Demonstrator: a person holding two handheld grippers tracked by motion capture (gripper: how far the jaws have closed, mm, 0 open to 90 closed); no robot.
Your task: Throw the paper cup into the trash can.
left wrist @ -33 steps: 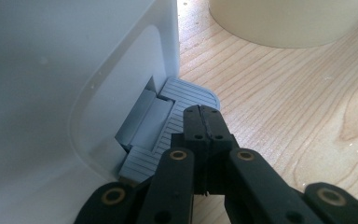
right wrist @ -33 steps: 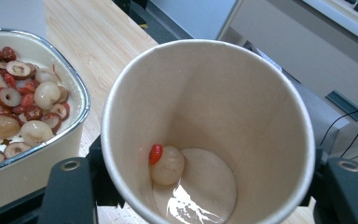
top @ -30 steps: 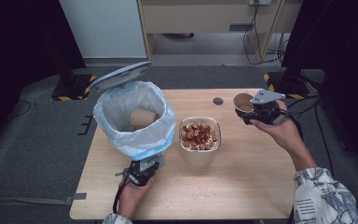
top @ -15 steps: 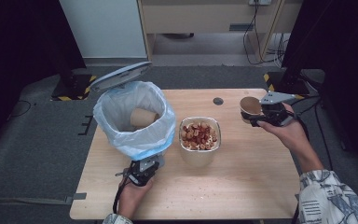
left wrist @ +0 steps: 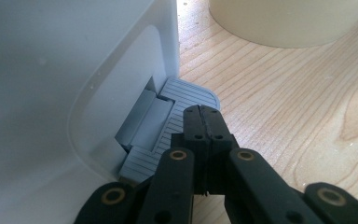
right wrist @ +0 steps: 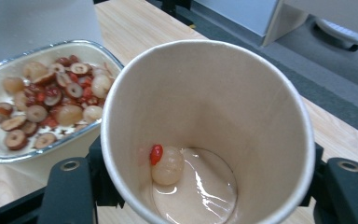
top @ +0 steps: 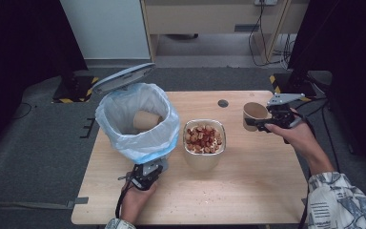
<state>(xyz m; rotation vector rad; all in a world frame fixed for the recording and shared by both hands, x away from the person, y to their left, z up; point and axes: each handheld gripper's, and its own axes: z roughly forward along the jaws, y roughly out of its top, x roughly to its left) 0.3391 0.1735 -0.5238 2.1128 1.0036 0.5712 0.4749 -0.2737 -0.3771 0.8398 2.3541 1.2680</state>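
A white pedal bin [top: 138,124] lined with a pale blue bag stands at the table's left, its lid [top: 123,78] up, a paper cup [top: 146,120] lying inside. My left gripper [top: 145,175], shut and empty, presses its tips [left wrist: 204,122] on the grey foot pedal [left wrist: 177,105] at the bin's base. To the right, my right gripper [top: 262,121] is shut on a brown paper cup [top: 254,114] held above the table. Inside that cup [right wrist: 209,135] lie a pale round fruit [right wrist: 167,165], a red berry and a little liquid. A rectangular bowl [top: 204,138] of dried fruit slices [right wrist: 51,105] sits mid-table.
A small dark round spot [top: 223,103] lies on the wooden table [top: 248,191] near its far edge. Crumbs dot the wood in front of the bowl. Black stands and cables sit on the grey floor beyond the table.
My right gripper has carried the cup slightly right and toward me, tilting it more upright. The left gripper, bin and bowl have not moved.
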